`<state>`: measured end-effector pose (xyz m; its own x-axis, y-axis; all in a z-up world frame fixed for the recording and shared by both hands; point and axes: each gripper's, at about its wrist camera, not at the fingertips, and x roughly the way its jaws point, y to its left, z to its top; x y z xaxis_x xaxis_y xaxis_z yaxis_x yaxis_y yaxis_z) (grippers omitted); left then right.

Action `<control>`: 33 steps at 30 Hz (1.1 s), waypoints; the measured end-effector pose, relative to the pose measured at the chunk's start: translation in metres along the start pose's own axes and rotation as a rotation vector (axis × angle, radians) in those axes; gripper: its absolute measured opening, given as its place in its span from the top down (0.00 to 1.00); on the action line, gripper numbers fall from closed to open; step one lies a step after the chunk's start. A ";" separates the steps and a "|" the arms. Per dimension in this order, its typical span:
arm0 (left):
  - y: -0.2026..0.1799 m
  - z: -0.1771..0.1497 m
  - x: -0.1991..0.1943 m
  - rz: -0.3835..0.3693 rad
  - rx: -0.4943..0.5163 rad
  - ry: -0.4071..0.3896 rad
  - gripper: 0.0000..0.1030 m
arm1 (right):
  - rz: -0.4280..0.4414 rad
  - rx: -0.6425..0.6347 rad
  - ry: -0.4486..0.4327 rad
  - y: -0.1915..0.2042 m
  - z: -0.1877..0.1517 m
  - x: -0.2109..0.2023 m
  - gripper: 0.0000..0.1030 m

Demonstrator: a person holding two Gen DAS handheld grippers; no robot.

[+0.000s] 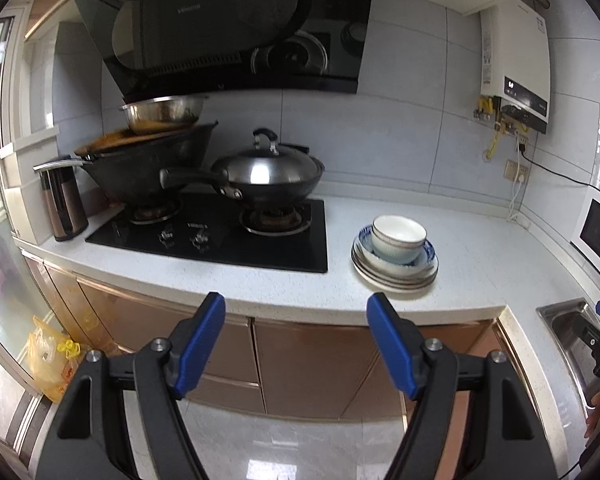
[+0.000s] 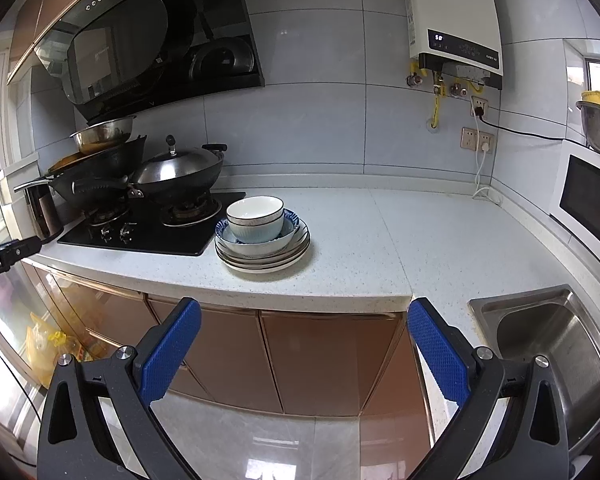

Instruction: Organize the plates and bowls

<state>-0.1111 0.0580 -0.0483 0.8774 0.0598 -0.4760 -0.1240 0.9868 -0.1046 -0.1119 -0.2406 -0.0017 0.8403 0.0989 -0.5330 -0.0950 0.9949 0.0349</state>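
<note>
Both grippers, left gripper [image 1: 296, 312] and right gripper [image 2: 304, 316], are held wide open and empty; the dish stack [image 1: 395, 258] is seen ahead on the table [image 1: 460, 248], right of the left fingers.

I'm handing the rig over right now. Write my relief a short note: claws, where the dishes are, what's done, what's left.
Left claw: open, empty, off the front edge of the counter.
Right claw: open, empty, also short of the counter.
Dishes: one stack beside the stove: white bowl on top, nested in a blue-patterned bowl, on the plates.
Done: dishes look gathered into one pile; neither claw touches it.
Left: hard to tell; possibly move the stack. The sink is to the right.
</note>
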 end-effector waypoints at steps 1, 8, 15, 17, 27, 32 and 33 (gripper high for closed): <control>0.000 0.001 -0.003 0.004 0.001 -0.015 0.30 | 0.000 0.000 -0.003 0.000 0.000 -0.001 0.01; -0.001 0.004 -0.009 0.003 0.014 -0.019 0.30 | 0.001 0.003 -0.023 0.002 0.001 -0.007 0.01; -0.001 0.004 -0.008 -0.017 0.022 -0.012 0.30 | -0.004 0.005 -0.025 0.002 0.001 -0.009 0.01; -0.002 0.004 -0.009 -0.020 0.028 -0.012 0.30 | -0.006 0.005 -0.029 0.002 0.002 -0.010 0.01; -0.002 0.004 -0.011 -0.028 0.025 -0.014 0.30 | -0.008 0.001 -0.031 0.005 0.002 -0.014 0.01; -0.004 0.006 -0.014 -0.004 0.029 -0.006 0.30 | -0.009 -0.004 -0.042 0.007 0.002 -0.016 0.01; -0.006 0.006 -0.015 0.022 0.038 -0.009 0.30 | -0.009 -0.003 -0.042 0.007 0.002 -0.016 0.01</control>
<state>-0.1212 0.0523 -0.0354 0.8789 0.0828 -0.4698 -0.1257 0.9902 -0.0606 -0.1250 -0.2354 0.0087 0.8627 0.0906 -0.4976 -0.0888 0.9957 0.0273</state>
